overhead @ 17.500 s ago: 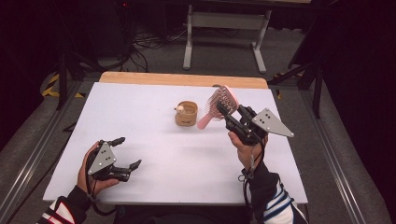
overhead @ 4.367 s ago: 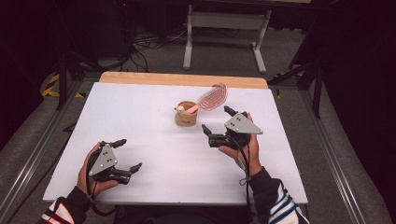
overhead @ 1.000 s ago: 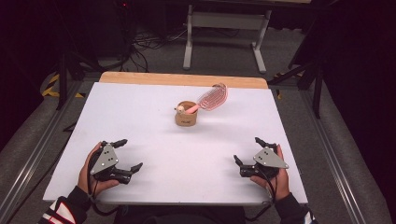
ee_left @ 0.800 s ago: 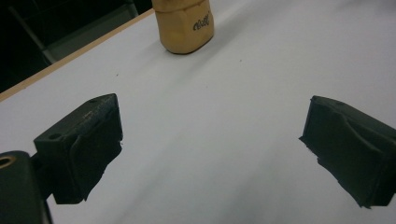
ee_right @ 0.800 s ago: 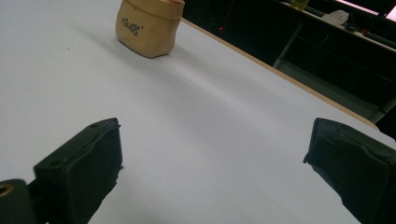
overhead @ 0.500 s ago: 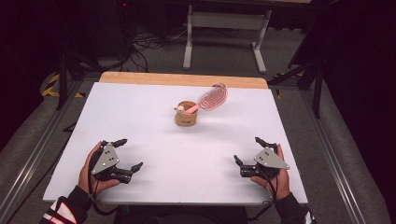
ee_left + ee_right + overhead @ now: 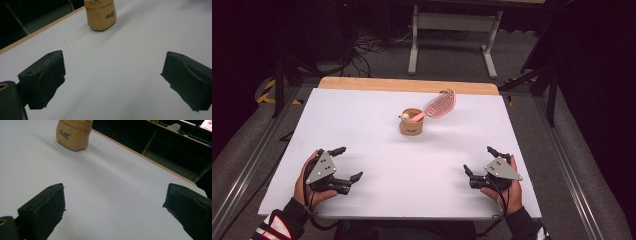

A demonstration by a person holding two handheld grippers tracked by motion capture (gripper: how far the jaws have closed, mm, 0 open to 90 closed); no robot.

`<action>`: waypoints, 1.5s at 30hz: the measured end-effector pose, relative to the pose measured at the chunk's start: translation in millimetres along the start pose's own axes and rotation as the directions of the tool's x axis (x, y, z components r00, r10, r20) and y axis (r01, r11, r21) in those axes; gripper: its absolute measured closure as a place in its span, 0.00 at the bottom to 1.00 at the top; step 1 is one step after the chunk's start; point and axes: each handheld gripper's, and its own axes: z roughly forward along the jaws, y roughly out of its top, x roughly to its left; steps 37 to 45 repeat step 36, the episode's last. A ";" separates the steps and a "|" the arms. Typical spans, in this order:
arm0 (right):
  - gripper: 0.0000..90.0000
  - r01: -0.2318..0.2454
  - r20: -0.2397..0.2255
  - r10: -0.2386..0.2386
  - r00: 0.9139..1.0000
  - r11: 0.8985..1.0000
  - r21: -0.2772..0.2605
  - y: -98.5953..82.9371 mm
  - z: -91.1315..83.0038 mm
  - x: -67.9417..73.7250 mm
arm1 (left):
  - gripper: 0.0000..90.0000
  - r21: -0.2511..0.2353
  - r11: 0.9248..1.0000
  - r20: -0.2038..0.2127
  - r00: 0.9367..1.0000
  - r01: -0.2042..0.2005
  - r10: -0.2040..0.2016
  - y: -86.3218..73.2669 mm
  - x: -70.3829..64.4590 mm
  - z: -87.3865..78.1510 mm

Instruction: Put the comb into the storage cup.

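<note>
Hairbrush point(image 7: 439, 105), pink, light and stiff by the look of it, handle down in tan cup point(image 7: 412, 122) mid-table, head leaning out, best gripped at the neck; left gripper point(image 7: 347, 165) and right gripper point(image 7: 479, 165) both wide apart, empty, near table point(image 7: 362, 125) front edge.

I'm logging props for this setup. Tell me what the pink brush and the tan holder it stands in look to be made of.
The pink brush looks like moulded plastic: even pink colour and an openwork head with thin ribs. The tan holder looks like soft matt material, perhaps washable paper or leather-like fabric: its rim is rolled over, its sides bulge, and a dark printed word sits on the wall. Which one, the look leaves open.
</note>
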 end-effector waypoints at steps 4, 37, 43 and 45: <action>0.04 -0.007 0.015 0.007 1.000 1.000 0.003 0.9 0.3 -1.4 | 0.06 -0.006 1.000 0.011 1.000 0.010 -0.010 -0.5 3.4 1.5; 0.04 0.035 0.025 -0.036 0.999 0.999 0.027 -0.8 -2.7 4.3 | 0.06 0.003 1.000 0.022 1.000 -0.022 0.022 2.1 4.6 3.1; 0.04 0.035 0.025 -0.036 0.999 0.999 0.027 -0.8 -2.7 4.3 | 0.06 0.003 1.000 0.022 1.000 -0.022 0.022 2.1 4.6 3.1; 0.04 0.035 0.025 -0.036 0.999 0.999 0.027 -0.8 -2.7 4.3 | 0.06 0.003 1.000 0.022 1.000 -0.022 0.022 2.1 4.6 3.1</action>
